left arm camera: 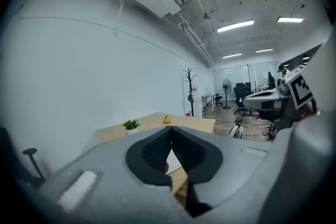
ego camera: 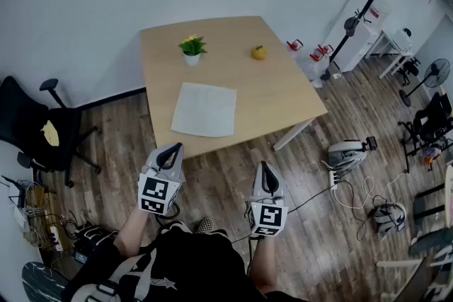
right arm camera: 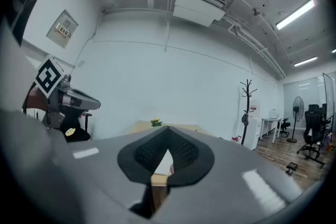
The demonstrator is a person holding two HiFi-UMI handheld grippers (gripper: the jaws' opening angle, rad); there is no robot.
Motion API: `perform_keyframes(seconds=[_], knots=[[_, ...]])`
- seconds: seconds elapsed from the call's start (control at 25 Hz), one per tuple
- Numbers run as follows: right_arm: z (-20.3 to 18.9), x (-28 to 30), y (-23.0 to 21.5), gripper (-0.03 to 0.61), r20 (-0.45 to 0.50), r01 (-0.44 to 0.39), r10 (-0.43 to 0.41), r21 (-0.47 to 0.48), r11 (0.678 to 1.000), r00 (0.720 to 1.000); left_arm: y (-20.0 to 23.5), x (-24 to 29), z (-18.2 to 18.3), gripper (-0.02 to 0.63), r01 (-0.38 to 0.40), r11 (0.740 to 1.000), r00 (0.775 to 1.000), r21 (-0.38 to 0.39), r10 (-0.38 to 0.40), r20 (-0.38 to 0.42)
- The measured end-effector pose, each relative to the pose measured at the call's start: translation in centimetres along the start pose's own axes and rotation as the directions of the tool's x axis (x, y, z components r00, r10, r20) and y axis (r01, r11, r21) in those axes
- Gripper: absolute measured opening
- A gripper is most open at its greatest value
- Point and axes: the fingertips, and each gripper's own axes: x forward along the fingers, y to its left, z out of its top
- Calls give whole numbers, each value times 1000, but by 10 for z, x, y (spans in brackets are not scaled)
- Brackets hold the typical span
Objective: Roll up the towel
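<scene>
Scout: Wood-plank floor, white wall, one pale wooden bench (ego camera: pixel 283 92) set at an angle to the wall. Black office chair (ego camera: pixel 35 131) off the bench's left side, coat rack (ego camera: pixel 361 7) beyond its right corner.

Scribe: Towel?

Scout: Towel (ego camera: pixel 204 109) lies flat and unrolled on the bench, a light grey rectangle on the half nearest the person, close to the near edge. No fold or roll visible in it.

Scribe: Anything else on the bench?

Scout: Small potted plant (ego camera: pixel 192 49) and a small yellow object (ego camera: pixel 259 51), both on the far half of the bench, apart from the towel and from each other.

Scribe: Left claw?

Scout: Left claw (ego camera: pixel 172 150) is held just short of the bench's near edge, by the near-left corner, pointing at the bench. Its own view shows the two dark pads meeting at their tips, pressed together, nothing pinched. Bench edge and a sliver of pale towel show through the gap behind the tips.

Scribe: Right claw?

Scout: Right claw (ego camera: pixel 265 167) is over the floor, farther back from the bench's near edge, also aimed at the bench. Pads pressed together at the tips, empty. Neither claw touches bench or towel.
</scene>
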Motion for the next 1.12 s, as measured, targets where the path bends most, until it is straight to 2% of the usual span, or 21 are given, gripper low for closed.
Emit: perform_keyframes(seconds=[0.44,0.72,1.12], knots=[[-2,5,-3,5,3,-30,30,5,1000,1000,-2,2,2,8,-25,1000,1000,-5,25,2],[-11,35,3,6,-24,-61,61,-4,998,998,15,21,-5,8,-41,999,999,3,41,-19],[-50,116,15,6,-119,-112,113,16,994,986,52,83,-54,9,-46,998,989,-31,41,-143]])
